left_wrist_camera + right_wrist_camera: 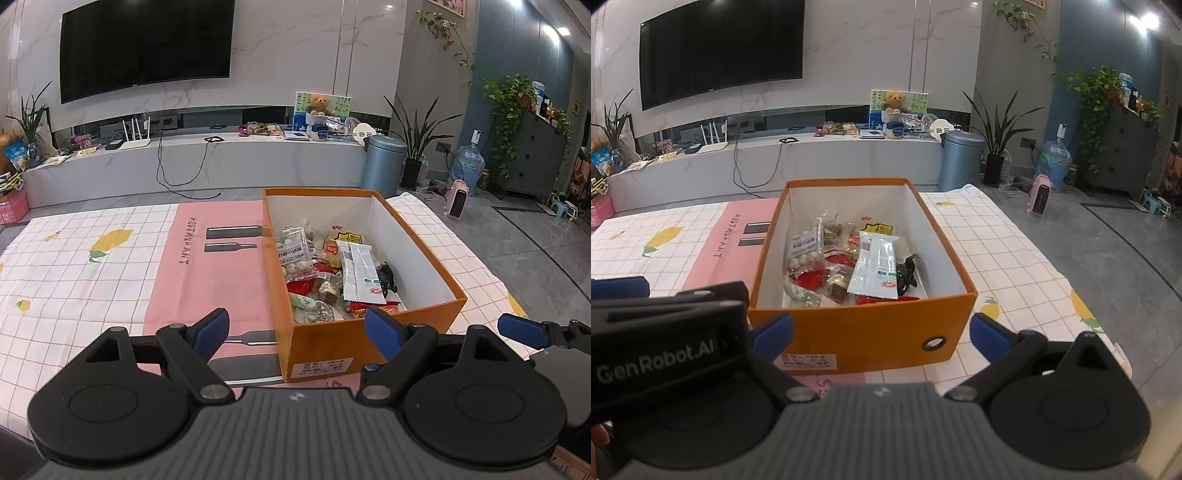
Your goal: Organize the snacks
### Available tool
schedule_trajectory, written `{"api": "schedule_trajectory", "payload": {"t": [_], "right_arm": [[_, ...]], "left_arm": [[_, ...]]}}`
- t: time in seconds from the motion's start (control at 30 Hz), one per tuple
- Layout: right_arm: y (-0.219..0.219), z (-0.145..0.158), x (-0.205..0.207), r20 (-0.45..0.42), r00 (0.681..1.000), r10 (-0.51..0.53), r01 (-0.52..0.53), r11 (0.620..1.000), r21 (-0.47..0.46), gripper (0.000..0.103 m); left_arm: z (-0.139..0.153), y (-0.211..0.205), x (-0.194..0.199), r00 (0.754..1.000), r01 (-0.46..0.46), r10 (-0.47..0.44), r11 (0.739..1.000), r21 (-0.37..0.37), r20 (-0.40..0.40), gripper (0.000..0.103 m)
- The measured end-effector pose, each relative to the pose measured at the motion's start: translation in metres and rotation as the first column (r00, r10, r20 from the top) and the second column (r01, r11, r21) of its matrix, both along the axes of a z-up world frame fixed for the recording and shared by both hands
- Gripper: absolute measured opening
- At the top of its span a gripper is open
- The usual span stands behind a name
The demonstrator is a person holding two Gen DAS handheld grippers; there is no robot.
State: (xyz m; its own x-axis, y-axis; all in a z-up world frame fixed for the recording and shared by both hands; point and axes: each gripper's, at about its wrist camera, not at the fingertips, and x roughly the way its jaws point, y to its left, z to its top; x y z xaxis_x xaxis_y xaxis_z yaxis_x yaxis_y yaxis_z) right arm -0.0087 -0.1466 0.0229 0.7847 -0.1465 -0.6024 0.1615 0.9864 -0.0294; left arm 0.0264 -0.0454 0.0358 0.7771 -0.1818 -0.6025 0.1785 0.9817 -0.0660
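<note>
I held both tongs spread wide and empty, short of the near end of the orange box [862, 332]: my left tongs [297, 328] hovered over the pink strip of the checked cloth [92, 280] at the box's near left corner, my right tongs [881, 330] squarely faced its near wall. The snacks [849, 266] all lay heaped inside the box, on the bench, a long white packet [877, 264] resting on top beside a clear bag of pale round sweets [803, 253], with red wrappers and a dark piece tucked beneath. Nothing lay loose on the cloth that I could see, so I judged the gathering largely done and the sorting inside still open. To do the next pick well, I reckoned I should come down from above, clear of the tall walls, pinch the white packet by one edge rather than flat, and lift slowly so the crinkly wrappers beneath did not drag out with it.
</note>
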Motion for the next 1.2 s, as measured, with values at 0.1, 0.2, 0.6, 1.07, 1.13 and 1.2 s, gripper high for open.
{"api": "schedule_trajectory", "payload": {"t": [0.1,0.2,0.6,1.07,1.13,1.2], "right_arm": [[-0.0004,-0.0006,0.0004,-0.003,1.0,-0.002,0.002,1.0,-0.001,0.099],[-0.0007,-0.0009,-0.0001,-0.005,1.0,-0.003,0.003,1.0,0.001,0.098],[-0.0005,0.0003,-0.0023,0.0,1.0,0.005,-0.005,1.0,0.012,0.095],[0.0019,0.0024,-0.0066,0.011,1.0,0.014,-0.014,0.999,0.033,0.095],[0.0022,0.0025,-0.0075,0.013,1.0,0.015,-0.016,0.999,0.038,0.095],[0.0019,0.0028,-0.0079,0.014,1.0,0.016,-0.017,0.999,0.042,0.095]], "left_arm": [[-0.0001,0.0004,-0.0002,1.0,-0.001,0.001,1.0,-0.001,0.0,0.098],[-0.0013,-0.0003,-0.0006,1.0,-0.004,0.004,1.0,-0.001,0.0,0.098],[-0.0011,-0.0032,-0.0021,1.0,-0.002,0.002,1.0,0.006,-0.001,0.098],[0.0032,-0.0014,-0.0066,1.0,-0.007,0.007,1.0,0.001,0.016,0.098],[0.0039,-0.0014,-0.008,1.0,-0.01,0.01,1.0,0.005,0.021,0.098],[0.0046,-0.0013,-0.0088,1.0,-0.011,0.011,1.0,0.004,0.022,0.098]]}}
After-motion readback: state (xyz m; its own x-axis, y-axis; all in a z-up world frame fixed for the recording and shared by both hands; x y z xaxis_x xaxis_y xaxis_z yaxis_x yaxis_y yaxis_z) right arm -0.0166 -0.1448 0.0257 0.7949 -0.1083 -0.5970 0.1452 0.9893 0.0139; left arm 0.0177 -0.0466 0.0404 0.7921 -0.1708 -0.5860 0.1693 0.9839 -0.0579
